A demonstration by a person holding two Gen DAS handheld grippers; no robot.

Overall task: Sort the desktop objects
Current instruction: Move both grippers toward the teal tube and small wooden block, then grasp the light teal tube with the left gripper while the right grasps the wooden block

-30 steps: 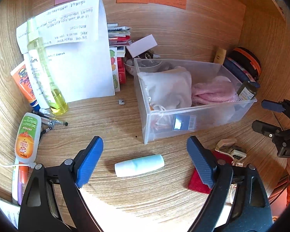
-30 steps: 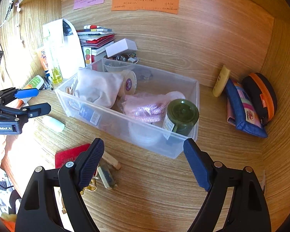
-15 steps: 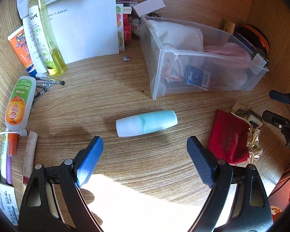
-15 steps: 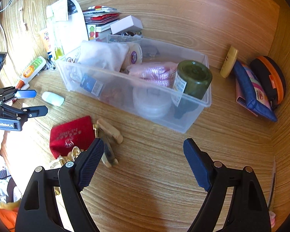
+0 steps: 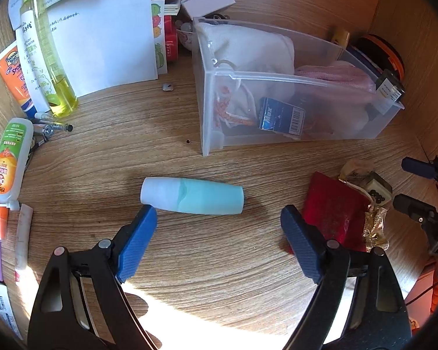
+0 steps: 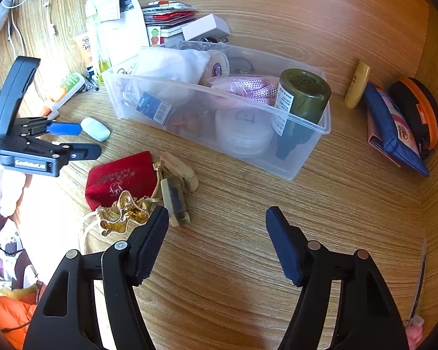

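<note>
At the far left, an orange-and-green labelled white squeeze tube (image 5: pixel 8 160) is seen lying flat on the wooden desk (image 5: pixel 219 262). The left gripper (image 5: pixel 219 221) is held wide open just short of the pale blue-and-white capsule-shaped tube (image 5: pixel 192 195), which lies on its side. Only in the right wrist view is the dark green round-lidded jar (image 6: pixel 302 93) shown from above inside the clear plastic bin (image 6: pixel 306 157). The right gripper (image 6: pixel 217 223) is held open over bare wood, beside the red velvet pouch (image 6: pixel 121 175).

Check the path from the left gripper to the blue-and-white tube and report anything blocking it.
Nothing visible blocks it. The left gripper is open, the tube lies just ahead on bare desk, and the red pouch sits off to the right.
</note>
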